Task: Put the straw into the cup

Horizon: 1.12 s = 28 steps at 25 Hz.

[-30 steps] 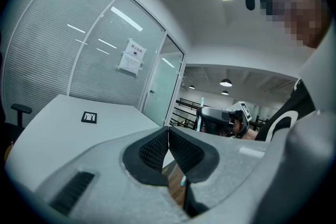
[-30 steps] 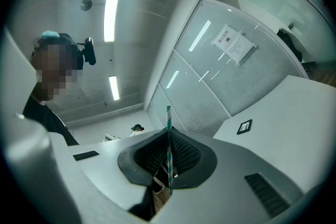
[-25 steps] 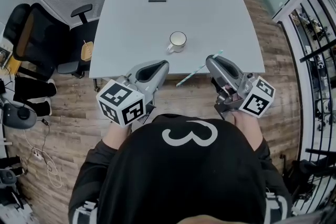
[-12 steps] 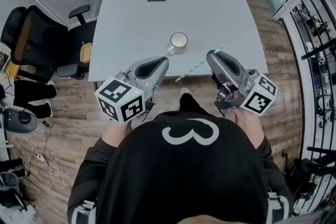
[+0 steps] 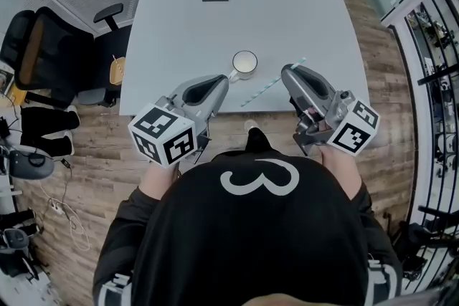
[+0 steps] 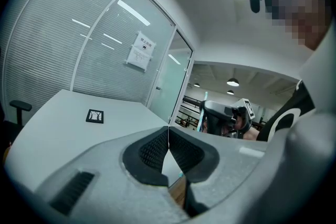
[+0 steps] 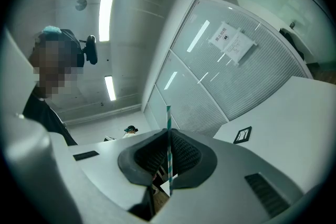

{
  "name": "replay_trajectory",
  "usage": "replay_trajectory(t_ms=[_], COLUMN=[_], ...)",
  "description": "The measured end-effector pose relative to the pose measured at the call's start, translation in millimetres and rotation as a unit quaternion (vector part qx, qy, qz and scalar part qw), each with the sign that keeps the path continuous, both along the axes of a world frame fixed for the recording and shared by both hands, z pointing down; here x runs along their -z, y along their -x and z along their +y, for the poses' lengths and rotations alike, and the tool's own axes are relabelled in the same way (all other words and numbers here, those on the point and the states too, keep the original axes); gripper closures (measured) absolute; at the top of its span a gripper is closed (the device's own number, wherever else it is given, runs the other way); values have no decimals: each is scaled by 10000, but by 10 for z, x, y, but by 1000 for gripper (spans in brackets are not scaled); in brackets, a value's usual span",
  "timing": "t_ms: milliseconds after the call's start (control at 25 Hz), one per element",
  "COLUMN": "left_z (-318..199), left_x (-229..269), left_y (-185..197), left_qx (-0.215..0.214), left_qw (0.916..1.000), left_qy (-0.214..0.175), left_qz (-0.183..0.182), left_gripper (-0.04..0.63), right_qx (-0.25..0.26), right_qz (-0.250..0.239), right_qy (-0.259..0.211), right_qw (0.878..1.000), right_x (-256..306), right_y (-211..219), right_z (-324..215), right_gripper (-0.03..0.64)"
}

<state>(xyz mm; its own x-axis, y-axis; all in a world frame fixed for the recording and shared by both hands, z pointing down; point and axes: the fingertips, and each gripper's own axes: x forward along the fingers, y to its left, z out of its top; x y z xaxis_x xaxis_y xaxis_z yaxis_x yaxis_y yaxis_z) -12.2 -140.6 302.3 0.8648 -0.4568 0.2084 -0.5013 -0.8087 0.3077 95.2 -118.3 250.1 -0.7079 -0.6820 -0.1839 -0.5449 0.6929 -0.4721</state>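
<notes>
Okay, the straw [image 5: 269, 87] is in my right gripper [image 5: 288, 72], the pads pinching its striped shaft partway along, with a short end poking past the jaws and the longer end slanting back toward me. It sits just right of the cup [image 5: 244, 61], not over the mouth yet, so I'd call this the carry step: straw in hand, insertion to come. Next I'd need to swing that lower end left over the cup's rim and tip the straw more upright before letting go, since the white cup looks light and could skid if nudged. My left gripper [image 5: 221, 80] has its fingers pressed together on nothing, tips just on my side of the cup. Both hands sit low at the near edge of the table [image 5: 215, 32], pointing forward.
</notes>
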Motion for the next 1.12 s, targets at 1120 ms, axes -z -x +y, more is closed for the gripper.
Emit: replay_trajectory(t_ms=[1120], left_z=[-865], left_x=[-686], left_y=[95], left_qx=[893], left_qw=[9915], left_qy=[947], left_qz=[-3], left_gripper=[578], right_qx=[118], right_qz=[680], right_qy=[-133], right_qw=[9975], right_x=[-308], right_y=[-116], right_z=[-1131], right_gripper=[591])
